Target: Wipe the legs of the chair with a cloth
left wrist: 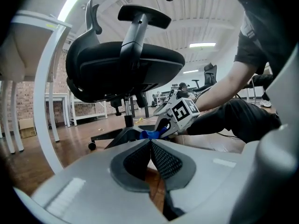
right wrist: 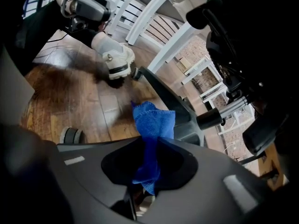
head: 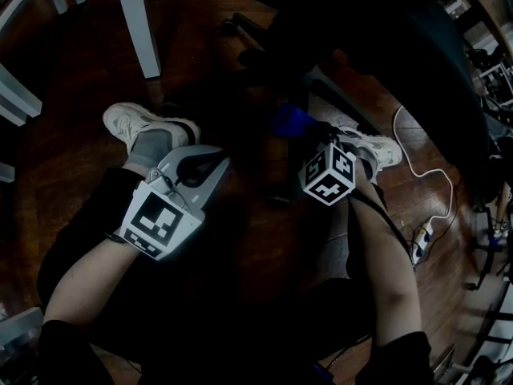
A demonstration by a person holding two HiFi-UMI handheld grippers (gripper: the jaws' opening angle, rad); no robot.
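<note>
A black office chair (left wrist: 124, 64) stands on a wooden floor, its dark base legs (left wrist: 110, 136) spreading out low down. A blue cloth (right wrist: 152, 125) is pinched in my right gripper (right wrist: 150, 146) and its free end lies against a dark chair leg (right wrist: 173, 106). A caster (right wrist: 70, 135) shows at the left of that view. From the head view, the right gripper (head: 303, 133) holds the cloth (head: 290, 121) at the dim chair base. My left gripper (head: 218, 162) hovers to the left, jaws shut with nothing between them (left wrist: 150, 146), pointing at the chair base.
White table legs (head: 140, 22) stand at the back left, and another curved white leg (left wrist: 44, 101) is close on the left. The person's shoes (head: 132, 123) rest on the floor beside the chair base. A white cable and power strip (head: 425, 239) lie at the right.
</note>
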